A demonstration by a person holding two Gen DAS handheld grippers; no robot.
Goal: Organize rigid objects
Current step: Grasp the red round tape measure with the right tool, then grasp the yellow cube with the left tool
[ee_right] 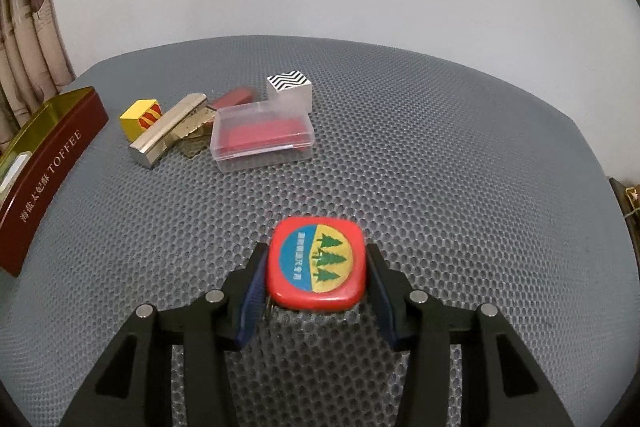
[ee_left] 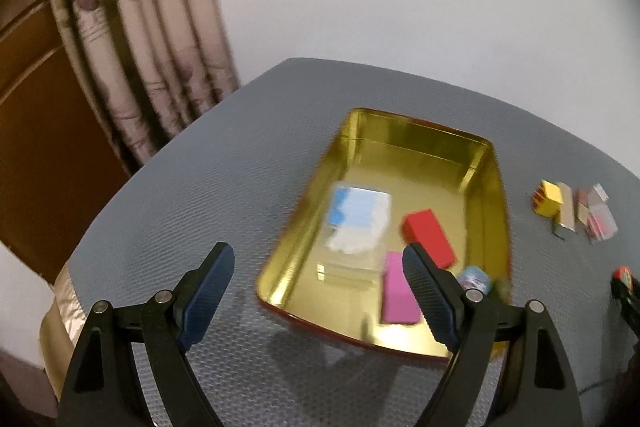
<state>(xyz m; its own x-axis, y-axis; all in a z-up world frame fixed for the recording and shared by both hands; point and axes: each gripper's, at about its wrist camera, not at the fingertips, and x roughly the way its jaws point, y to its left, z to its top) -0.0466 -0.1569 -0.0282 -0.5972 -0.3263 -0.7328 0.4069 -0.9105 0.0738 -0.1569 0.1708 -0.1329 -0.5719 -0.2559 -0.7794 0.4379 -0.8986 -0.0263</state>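
A gold-lined toffee tin lies open on the grey mat; its red outer wall shows in the right wrist view. Inside it lie a blue-and-white clear case, a red block, a pink block and a small round blue item. My left gripper is open and empty above the tin's near end. My right gripper is shut on a red tape measure with a tree label, low over the mat.
A cluster of small objects lies past the right gripper: a yellow cube, a metallic bar, a clear box with red contents, a zigzag-patterned white cube. A curtain hangs at the left.
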